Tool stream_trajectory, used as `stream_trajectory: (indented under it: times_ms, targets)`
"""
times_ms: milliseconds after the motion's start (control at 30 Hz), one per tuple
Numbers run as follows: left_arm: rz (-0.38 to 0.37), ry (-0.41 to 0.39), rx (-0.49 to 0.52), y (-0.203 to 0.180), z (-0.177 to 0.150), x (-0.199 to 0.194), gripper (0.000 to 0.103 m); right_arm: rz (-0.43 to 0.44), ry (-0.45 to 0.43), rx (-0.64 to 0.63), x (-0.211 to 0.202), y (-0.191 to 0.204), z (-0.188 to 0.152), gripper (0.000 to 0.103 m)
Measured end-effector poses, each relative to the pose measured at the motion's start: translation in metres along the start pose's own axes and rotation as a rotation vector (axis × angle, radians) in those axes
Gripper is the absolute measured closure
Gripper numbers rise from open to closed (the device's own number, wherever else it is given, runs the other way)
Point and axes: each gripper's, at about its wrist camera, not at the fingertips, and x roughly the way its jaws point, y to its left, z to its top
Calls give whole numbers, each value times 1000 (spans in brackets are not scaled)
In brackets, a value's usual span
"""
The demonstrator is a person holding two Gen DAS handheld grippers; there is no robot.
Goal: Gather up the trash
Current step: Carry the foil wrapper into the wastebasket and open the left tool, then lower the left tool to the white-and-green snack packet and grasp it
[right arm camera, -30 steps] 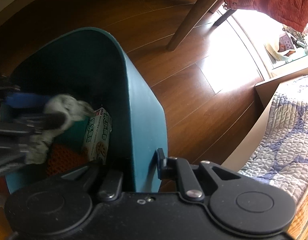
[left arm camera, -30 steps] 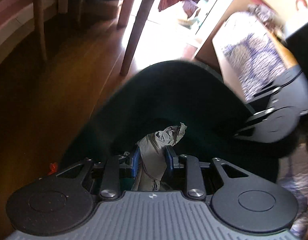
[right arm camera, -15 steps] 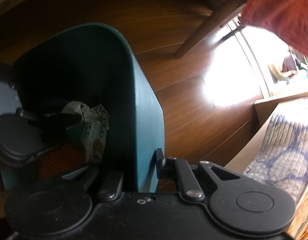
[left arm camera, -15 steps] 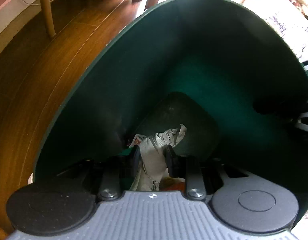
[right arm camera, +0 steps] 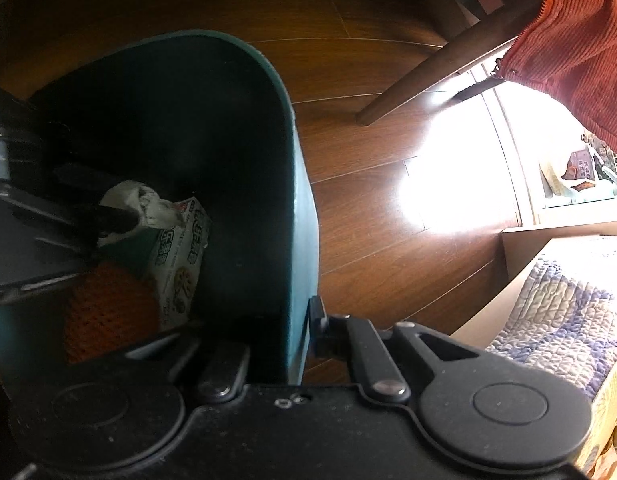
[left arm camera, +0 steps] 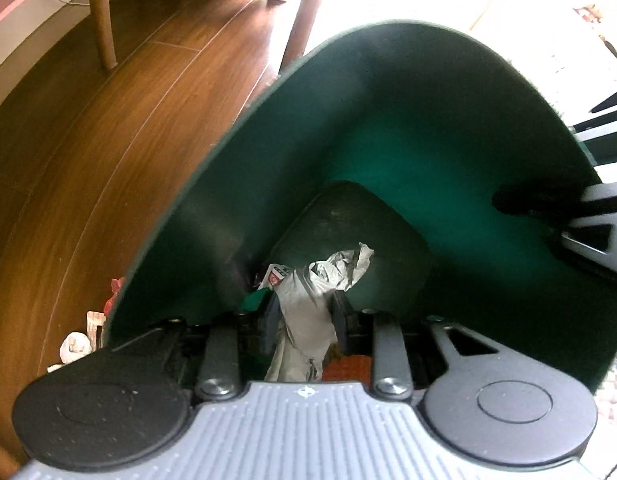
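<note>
My left gripper (left arm camera: 304,316) reaches down inside a dark green bin (left arm camera: 388,120) with a crumpled grey paper (left arm camera: 308,304) between its pads. Its jaws are opening, though the pads still touch the paper's sides. The right wrist view shows the same paper (right arm camera: 144,204) low in the bin, above a printed snack box (right arm camera: 180,256) and an orange mesh (right arm camera: 108,316). My right gripper (right arm camera: 292,332) straddles the bin's wall (right arm camera: 300,220), jaws closing on it, one finger inside and one outside. Its inner finger (left arm camera: 516,202) shows at the right in the left wrist view.
The bin stands on a brown wooden floor (left arm camera: 108,140). Small scraps of trash (left arm camera: 74,348) lie on the floor by its left side. Chair legs (left arm camera: 102,20) stand beyond it. A quilted bed (right arm camera: 568,320) is at the right, and an orange-red garment (right arm camera: 580,40) hangs above.
My left gripper has sunk with the paper from above the rim down into the bin. My right gripper has rolled a little while staying on the wall.
</note>
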Motion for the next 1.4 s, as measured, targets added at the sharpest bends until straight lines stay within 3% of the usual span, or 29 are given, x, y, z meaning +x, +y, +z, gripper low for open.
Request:
stream_trajectory:
  times_ms: [200,233,267,300,400,467,567,767,900,1067,1200,1400]
  targets:
    - [-18,-46,40,13,-9,-34,70,-5,10,9,1,-2,1,99]
    - [-24,-54,40,17,-10,-40,61,-16,35,50,2,-3,1,99]
    - [-26,-66,33,22,-12,-47,45,-17,38,53,3,-4,1,99]
    - [-25,-84,22,29,-15,-56,39,-18,41,55,3,-5,2,99]
    - [-44,-108,1,49,-23,-75,35,-16,45,55,4,-5,3,100]
    - [24,-118,-6,63,-32,-84,34,-18,52,54,8,-5,6,100]
    - [62,-130,-46,89,-46,-95,34,-20,62,55,10,-6,9,100]
    - [252,-131,-216,159,-71,-92,34,-32,56,49,14,-9,11,102]
    - [313,-98,-325,204,-87,-77,34,-44,36,49,14,-16,12,102]
    - [326,-33,-339,217,-98,-50,26,-90,45,96,18,-39,11,102]
    - [303,85,-352,227,-110,-11,24,-125,65,151,24,-62,6,102]
    - [327,250,-420,251,-135,49,24,-98,87,192,27,-71,2,101]
